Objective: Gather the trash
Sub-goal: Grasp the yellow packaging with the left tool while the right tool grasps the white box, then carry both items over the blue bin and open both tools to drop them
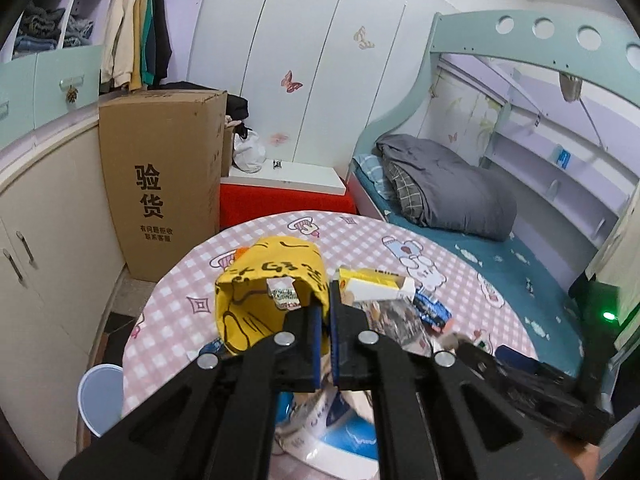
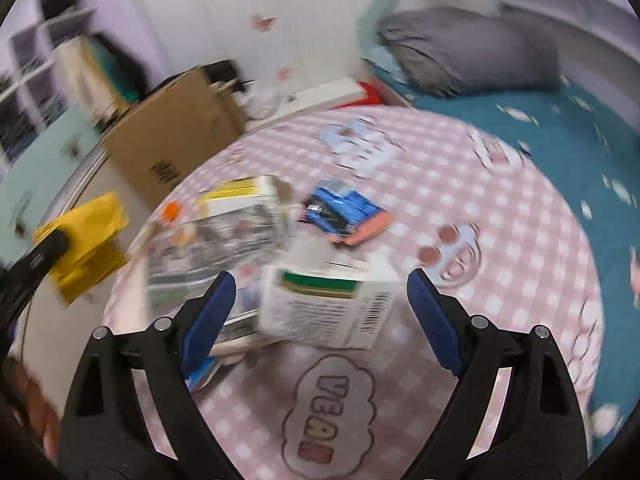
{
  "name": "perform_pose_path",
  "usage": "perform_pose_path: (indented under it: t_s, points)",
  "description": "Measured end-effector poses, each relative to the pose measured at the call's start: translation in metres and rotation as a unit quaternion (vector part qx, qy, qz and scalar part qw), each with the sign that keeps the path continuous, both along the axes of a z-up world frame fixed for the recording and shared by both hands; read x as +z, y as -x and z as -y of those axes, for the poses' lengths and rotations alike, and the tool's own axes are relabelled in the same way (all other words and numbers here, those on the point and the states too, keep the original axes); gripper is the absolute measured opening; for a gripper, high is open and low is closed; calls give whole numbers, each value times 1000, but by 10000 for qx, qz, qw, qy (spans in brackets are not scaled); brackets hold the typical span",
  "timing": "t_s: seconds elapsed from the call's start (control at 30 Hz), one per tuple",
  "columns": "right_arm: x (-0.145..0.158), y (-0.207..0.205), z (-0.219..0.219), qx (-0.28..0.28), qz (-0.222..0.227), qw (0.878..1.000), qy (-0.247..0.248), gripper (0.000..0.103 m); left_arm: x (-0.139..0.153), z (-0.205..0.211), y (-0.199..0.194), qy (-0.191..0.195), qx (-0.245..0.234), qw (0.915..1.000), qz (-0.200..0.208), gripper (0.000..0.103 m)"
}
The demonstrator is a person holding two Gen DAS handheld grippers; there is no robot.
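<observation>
- Left gripper [image 1: 329, 300] pinched nearly closed on the rim of a yellow cartoon-print paper bag [image 1: 264, 292], holding it with the mouth open over the round worktop with the pink checked cloth [image 1: 360, 236].
- Small crumpled wrapper [image 1: 285, 295] poking out at the bag's opening.
- Same yellow bag [image 2: 86, 240] visible from the right wrist view too, off the worktop's left edge, gripped by the black left gripper.
- Right gripper [image 2: 320, 292] spread wide open, nothing held, blue fingertips [image 2: 216, 300] either side of a white carton with a green stripe and barcode [image 2: 332, 304] sitting on the worktop [image 2: 480, 184].
- Rest of the trash bunched mid-worktop: crinkly clear plastic wrapper [image 2: 216, 248], white-and-yellow box [image 2: 244, 194] just behind it, blue snack packet with an orange edge [image 2: 344, 212] to the right.
- Right wrist view quite blurry, so print on the packets unreadable.
- More blue-and-white wrappers [image 1: 332, 428] under the left gripper.
- Background: tall brown cardboard box with black Chinese characters [image 1: 160, 184], bed with a teal sheet [image 1: 500, 272] and a grey folded duvet [image 1: 452, 188], pale blue stool [image 1: 100, 396] beside the worktop.
</observation>
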State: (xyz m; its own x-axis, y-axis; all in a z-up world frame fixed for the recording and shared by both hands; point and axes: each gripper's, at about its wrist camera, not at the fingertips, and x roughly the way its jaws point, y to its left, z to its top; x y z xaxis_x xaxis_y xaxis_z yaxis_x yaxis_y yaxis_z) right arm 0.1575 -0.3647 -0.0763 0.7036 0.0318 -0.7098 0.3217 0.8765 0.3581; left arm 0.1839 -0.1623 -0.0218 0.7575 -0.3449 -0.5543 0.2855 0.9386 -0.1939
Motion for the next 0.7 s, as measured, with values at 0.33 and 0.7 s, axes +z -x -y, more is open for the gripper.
perform_pose_path:
  t_s: [0.33,0.7]
  points:
    - [-26,-17,16,202,113,9968,-762,73,0,6,15,-191,-148,9997,-51,3]
    - [33,3,-20,330,863,9957,49,72,7,-22,16,24,-136,9999,-55,3]
